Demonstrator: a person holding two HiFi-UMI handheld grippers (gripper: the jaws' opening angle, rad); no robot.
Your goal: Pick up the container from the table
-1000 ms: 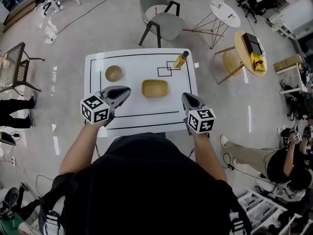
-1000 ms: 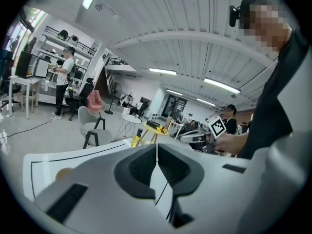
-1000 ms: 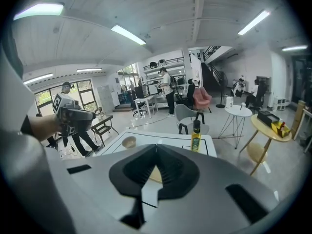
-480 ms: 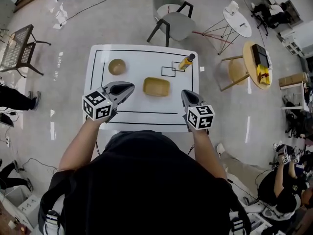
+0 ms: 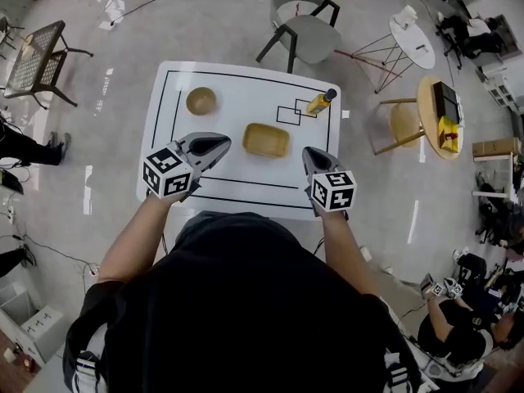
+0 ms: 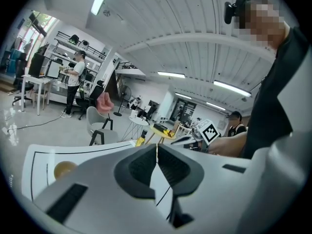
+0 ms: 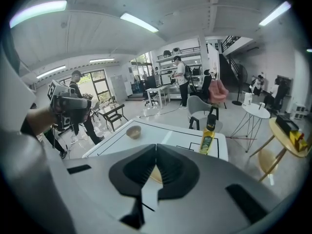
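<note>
The tan rectangular container [image 5: 266, 140] lies in the middle of the white table [image 5: 237, 84]. My left gripper [image 5: 227, 142] hovers just left of it, jaws shut and empty; in the left gripper view the left gripper [image 6: 156, 149] shows its tips meeting. My right gripper [image 5: 309, 152] is over the table's front right part, a little right of the container, also shut on nothing. In the right gripper view the right gripper [image 7: 156, 146] points toward the container, which is mostly hidden behind the jaws.
A round tan bowl [image 5: 201, 101] sits at the table's back left and a yellow bottle [image 5: 321, 102] at the back right by black square outlines. A grey chair [image 5: 304, 31] stands behind the table. Small round tables and people are off to the right.
The right gripper has edged slightly lower and closer to the container. The left gripper has barely moved. Both stay shut. The head view has shifted a little.
</note>
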